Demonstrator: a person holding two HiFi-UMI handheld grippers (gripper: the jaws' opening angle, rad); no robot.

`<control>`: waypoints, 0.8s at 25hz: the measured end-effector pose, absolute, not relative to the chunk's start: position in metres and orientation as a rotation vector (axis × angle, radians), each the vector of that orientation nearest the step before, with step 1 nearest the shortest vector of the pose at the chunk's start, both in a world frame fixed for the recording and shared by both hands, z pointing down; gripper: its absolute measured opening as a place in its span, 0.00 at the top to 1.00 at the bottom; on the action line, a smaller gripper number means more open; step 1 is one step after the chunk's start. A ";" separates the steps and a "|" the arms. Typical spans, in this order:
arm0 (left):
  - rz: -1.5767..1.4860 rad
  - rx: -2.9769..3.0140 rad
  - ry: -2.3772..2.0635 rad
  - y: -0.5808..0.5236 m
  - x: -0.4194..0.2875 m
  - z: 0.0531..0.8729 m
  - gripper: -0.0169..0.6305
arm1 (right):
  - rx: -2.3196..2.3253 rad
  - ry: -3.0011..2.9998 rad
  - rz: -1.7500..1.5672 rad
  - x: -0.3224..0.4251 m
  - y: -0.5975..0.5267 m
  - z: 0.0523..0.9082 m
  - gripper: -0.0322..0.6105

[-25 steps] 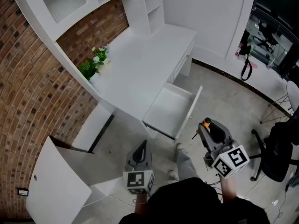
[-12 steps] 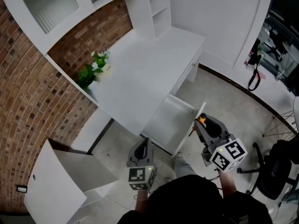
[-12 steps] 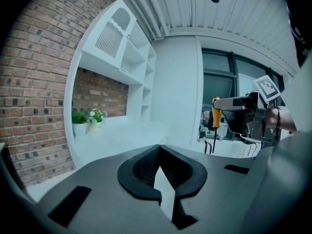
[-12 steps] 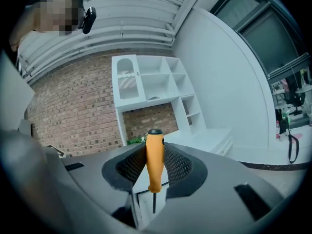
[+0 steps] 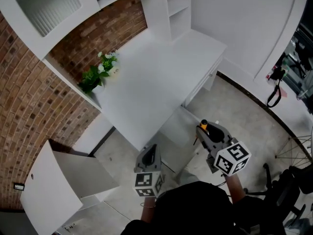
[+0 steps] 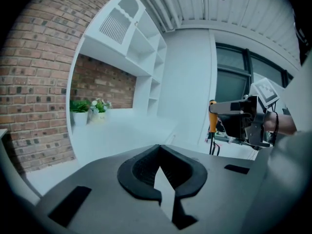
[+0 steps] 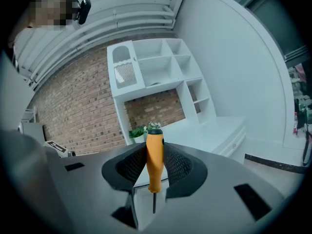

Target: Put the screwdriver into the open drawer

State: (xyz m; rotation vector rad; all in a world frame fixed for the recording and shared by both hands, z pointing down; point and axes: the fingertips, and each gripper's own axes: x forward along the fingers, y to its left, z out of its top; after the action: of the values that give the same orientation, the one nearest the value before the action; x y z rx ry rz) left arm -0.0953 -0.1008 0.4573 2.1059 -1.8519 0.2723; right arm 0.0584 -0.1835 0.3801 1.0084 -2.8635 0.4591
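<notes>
In the right gripper view, my right gripper is shut on the orange handle of the screwdriver, which stands upright with its thin shaft pointing down. The head view places this gripper and the screwdriver above the near right corner of the open white drawer, which juts out from the desk. My left gripper hangs lower left, near the drawer's front; its jaws meet at the tips with nothing between them. The left gripper view also shows the screwdriver in the right gripper.
The white desk carries a potted plant against the brick wall; shelves rise at its far end. A cabinet door hangs open at lower left. An office chair stands at lower right.
Both grippers have moved forward toward the desk. The right one, still holding the screwdriver, has come from beside the drawer's front panel to over the drawer.
</notes>
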 end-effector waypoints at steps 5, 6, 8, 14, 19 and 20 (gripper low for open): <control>0.310 2.072 -1.817 -0.123 -0.087 0.480 0.96 | 0.912 -2.827 0.512 0.044 -0.212 0.414 0.77; 0.323 2.062 -1.803 -0.126 -0.086 0.485 0.96 | 0.890 -2.814 0.527 0.040 -0.216 0.423 0.77; 0.354 2.046 -1.778 -0.131 -0.084 0.498 0.96 | 0.845 -2.779 0.545 0.031 -0.223 0.441 0.77; 0.444 2.013 -1.651 -0.141 -0.078 0.544 0.96 | 0.751 -2.679 0.625 0.005 -0.238 0.499 0.77; 0.465 1.982 -1.547 -0.153 -0.075 0.589 0.96 | 0.708 -2.559 0.694 -0.017 -0.252 0.555 0.77; 0.464 1.978 -1.538 -0.156 -0.074 0.596 0.96 | 0.700 -2.540 0.704 -0.020 -0.255 0.564 0.77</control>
State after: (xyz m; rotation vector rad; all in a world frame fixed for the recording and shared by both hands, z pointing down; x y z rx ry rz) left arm -0.0741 -0.1562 0.5957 1.9779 -1.5377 0.4641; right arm -0.0201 -0.2548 0.5638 0.7005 -2.5403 0.7042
